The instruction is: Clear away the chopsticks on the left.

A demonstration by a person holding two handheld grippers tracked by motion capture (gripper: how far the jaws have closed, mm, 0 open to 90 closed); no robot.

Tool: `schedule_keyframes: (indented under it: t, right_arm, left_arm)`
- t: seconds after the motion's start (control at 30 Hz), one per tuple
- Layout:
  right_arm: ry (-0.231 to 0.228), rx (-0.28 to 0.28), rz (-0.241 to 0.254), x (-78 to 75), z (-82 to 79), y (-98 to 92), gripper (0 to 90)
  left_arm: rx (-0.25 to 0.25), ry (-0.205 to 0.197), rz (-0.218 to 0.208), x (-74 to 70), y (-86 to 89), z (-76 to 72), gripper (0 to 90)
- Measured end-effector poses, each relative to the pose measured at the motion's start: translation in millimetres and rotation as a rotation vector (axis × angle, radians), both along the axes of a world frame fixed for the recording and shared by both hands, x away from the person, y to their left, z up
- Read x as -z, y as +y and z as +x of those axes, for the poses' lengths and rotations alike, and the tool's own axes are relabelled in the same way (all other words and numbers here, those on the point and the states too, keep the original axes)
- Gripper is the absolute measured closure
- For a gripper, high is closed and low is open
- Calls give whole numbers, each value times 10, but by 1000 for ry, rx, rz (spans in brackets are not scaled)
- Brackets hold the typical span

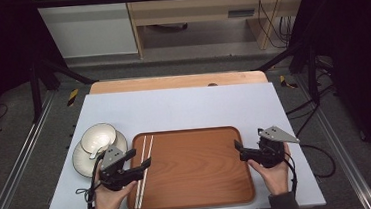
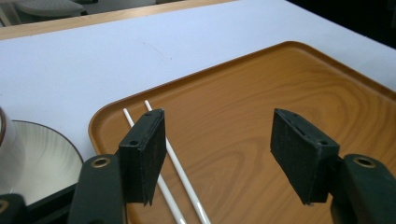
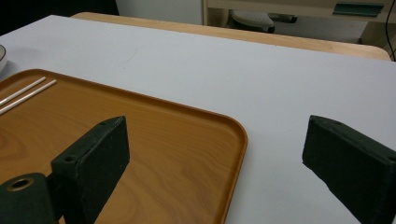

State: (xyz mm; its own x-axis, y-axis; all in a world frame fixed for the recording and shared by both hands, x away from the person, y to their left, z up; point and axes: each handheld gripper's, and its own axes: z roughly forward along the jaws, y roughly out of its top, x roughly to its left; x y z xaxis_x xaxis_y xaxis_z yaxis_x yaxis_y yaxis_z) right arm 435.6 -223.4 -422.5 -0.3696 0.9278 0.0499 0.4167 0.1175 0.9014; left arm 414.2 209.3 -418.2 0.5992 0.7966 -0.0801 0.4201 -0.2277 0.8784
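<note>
A pale grey tabletop point(image 1: 183, 104) in a dim workshop holds a rectangular brown wooden tray point(image 1: 200, 183); a pair of thin white chopsticks point(image 1: 144, 171) lies lengthwise along the tray's left edge; a white bowl on a white saucer point(image 1: 98, 141) sits just left of the tray; the left gripper point(image 1: 141, 167) hovers over the chopsticks, jaws wide apart and empty; the right gripper point(image 1: 238, 148) waits at the tray's right edge, equally spread and empty; likely a chopstick pickup, best done by straddling both sticks squarely before closing.
</note>
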Motion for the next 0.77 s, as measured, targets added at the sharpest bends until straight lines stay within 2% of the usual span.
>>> schedule_keyframes:
  t: [0.13,0.2,0.4,0.5,0.63,0.77]
  right_arm:
    - [2,3,2,7,-2,-15,74]
    - [2,7,1,14,-3,-26,74]
    - [-1,8,1,17,-7,-45,72]
    - [-2,10,0,28,1,-69,72]
    - [8,14,1,50,9,-79,72]
    - [12,13,-3,60,12,-78,72]
  left_arm:
    - [-5,-2,43,89,134,-56,316]
    - [-13,-1,24,139,220,-88,309]
    - [-31,4,45,211,371,-126,297]
    - [-42,7,32,233,457,-151,296]
    - [-58,0,36,249,551,-171,296]
    - [-71,10,12,287,615,-180,296]
